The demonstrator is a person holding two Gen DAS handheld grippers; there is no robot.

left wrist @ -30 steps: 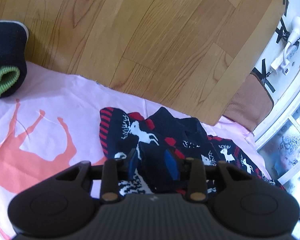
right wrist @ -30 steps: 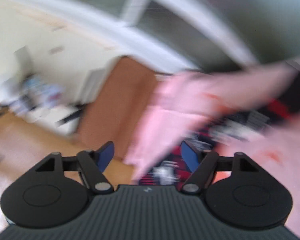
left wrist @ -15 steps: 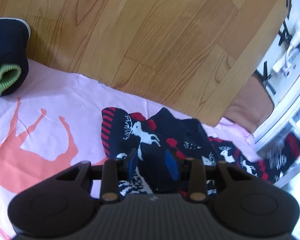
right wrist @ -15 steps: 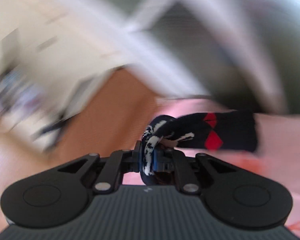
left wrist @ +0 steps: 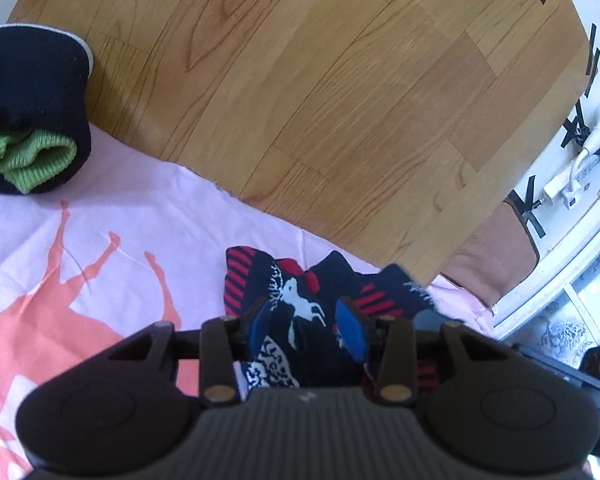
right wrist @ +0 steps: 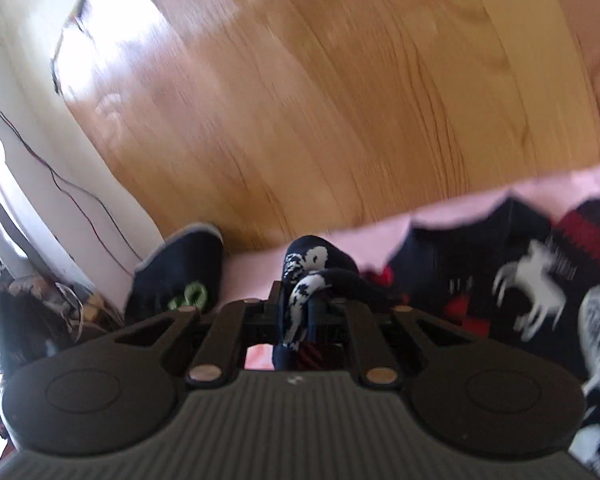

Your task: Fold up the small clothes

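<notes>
A: Where's the garment rn?

B: The navy knitted sock with white reindeer and red stripes (left wrist: 300, 304) is lying crumpled on the pale pink sheet with the coral deer print (left wrist: 100, 248), near the sheet's edge by the light wooden floor (left wrist: 300, 100). One end is pinched in the right gripper (right wrist: 306, 312), jaws clenched on a navy-and-white fold; the rest is seen trailing off to the right in the right wrist view, blurred.

A: And the left gripper (left wrist: 308, 326)?

B: Its blue pads (left wrist: 350, 330) are set either side of the reindeer patch and the jaws are opening. Cloth sits between them, but contact can't be confirmed, so prob. no firm grip.

A: How should the fold be done, then?

B: IMO the held end should be carried over the body w/o being stretched, and laid so edges line up. The middle should be pinned or cleared by the left tool, not half-held, else the knit will be dragged and bunched. Release only once the layer is flat.

A: Anything in the way?

B: A rolled navy bundle with a green ribbed cuff (left wrist: 32, 128) is at the far left, well apart. No obstruction judged.
</notes>
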